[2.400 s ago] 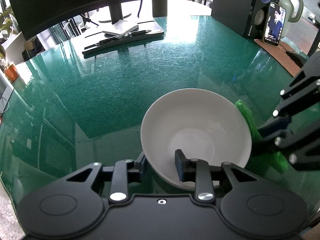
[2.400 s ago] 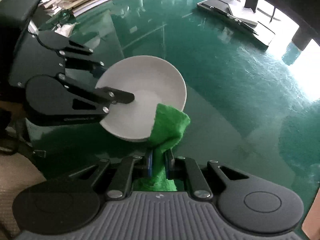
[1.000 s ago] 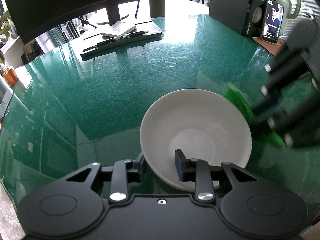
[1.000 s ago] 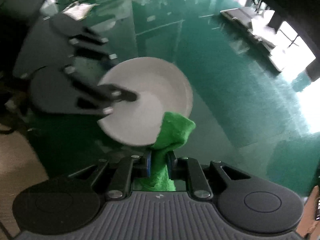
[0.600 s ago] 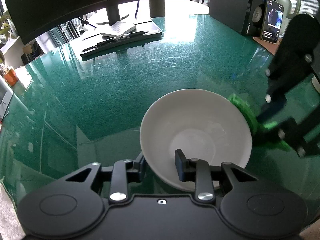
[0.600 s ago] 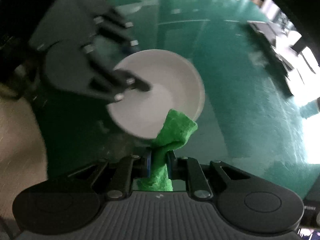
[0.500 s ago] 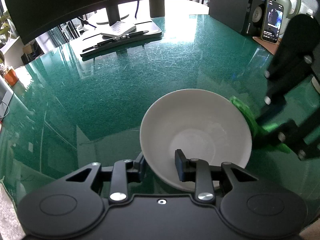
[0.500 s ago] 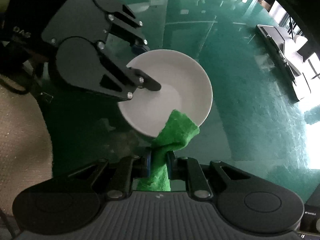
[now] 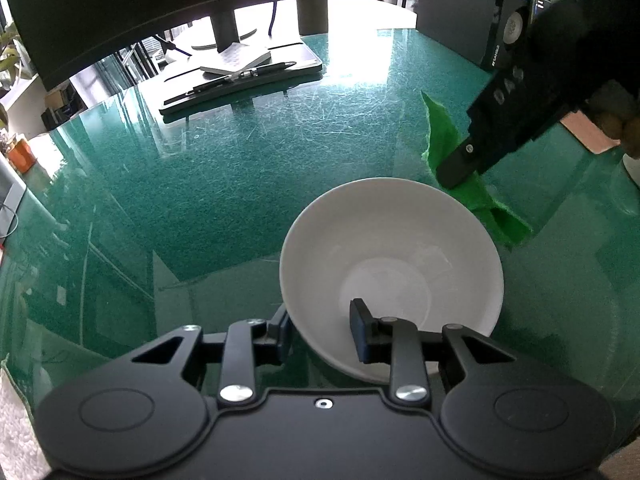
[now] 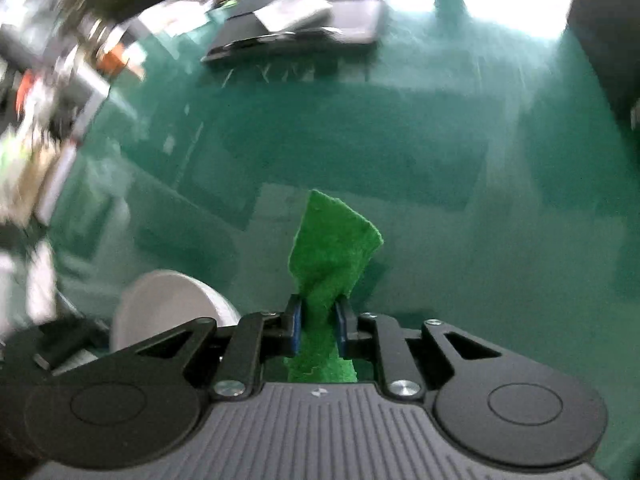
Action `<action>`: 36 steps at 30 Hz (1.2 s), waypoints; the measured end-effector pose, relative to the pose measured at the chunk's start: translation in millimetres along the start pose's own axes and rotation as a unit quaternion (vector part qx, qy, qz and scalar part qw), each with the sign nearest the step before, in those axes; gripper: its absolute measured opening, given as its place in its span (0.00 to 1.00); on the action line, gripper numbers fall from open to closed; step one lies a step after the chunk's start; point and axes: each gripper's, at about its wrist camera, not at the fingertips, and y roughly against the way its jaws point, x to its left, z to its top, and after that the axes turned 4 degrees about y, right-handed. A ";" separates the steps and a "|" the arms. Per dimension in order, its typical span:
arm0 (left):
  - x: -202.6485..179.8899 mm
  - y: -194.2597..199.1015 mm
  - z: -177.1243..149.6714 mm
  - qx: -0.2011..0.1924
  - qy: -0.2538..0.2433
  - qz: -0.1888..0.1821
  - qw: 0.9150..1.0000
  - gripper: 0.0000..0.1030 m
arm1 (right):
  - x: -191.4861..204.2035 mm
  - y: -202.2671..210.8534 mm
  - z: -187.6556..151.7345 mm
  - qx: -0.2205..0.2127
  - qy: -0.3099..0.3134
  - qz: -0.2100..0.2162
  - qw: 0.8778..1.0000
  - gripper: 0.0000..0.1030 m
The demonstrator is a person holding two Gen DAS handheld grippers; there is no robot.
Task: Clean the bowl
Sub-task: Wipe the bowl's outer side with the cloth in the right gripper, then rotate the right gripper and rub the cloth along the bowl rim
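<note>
The left gripper (image 9: 320, 330) is clamped on the near wall of the bowl (image 9: 390, 256), one finger outside the rim and one inside, so the bowl is held near the table's (image 9: 240, 168) near edge. The bowl is white and open side up; its inside looks bare and dry, with no mark I can make out.

To the right, the right gripper (image 10: 319, 322) is pinched shut on a green cloth (image 10: 332, 252), which stands up between its fingers. In the left wrist view that cloth hangs just beyond the bowl's far right rim, outside the bowl rather than in it. The right wrist view is blurred, which suggests the gripper is moving, but which way I cannot tell.

My reading is that the wiping step is in hand: bowl braced, cloth gripped. The scene fits either the cloth about to go into the bowl or the cloth just out of it between strokes; the pictures do not settle which. Any wipe to come calls for the left grip to stay firm on the wall and the cloth to press flat against the inner curve without tipping the bowl.

Count: one bowl, one cloth, two grippers. At the table's far edge lies one tray (image 9: 240, 80) with a pen (image 9: 248, 75) on it.
</note>
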 end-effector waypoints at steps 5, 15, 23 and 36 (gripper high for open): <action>-1.2 0.4 -1.0 -0.002 -0.004 0.000 1.000 0.28 | -7.0 5.2 -17.9 0.001 -0.063 0.030 0.998 0.13; -2.9 0.7 -1.4 -0.003 -0.009 0.003 1.000 0.29 | -24.4 11.0 -38.3 -0.014 -0.197 0.089 0.976 0.13; -4.5 0.8 -1.2 -0.001 -0.012 0.006 1.000 0.30 | -19.3 9.0 -27.0 -0.037 -0.182 0.075 0.980 0.29; -6.2 1.3 -1.8 -0.002 -0.019 0.005 1.000 0.31 | -35.8 10.1 -44.5 -0.079 -0.190 0.029 0.978 0.24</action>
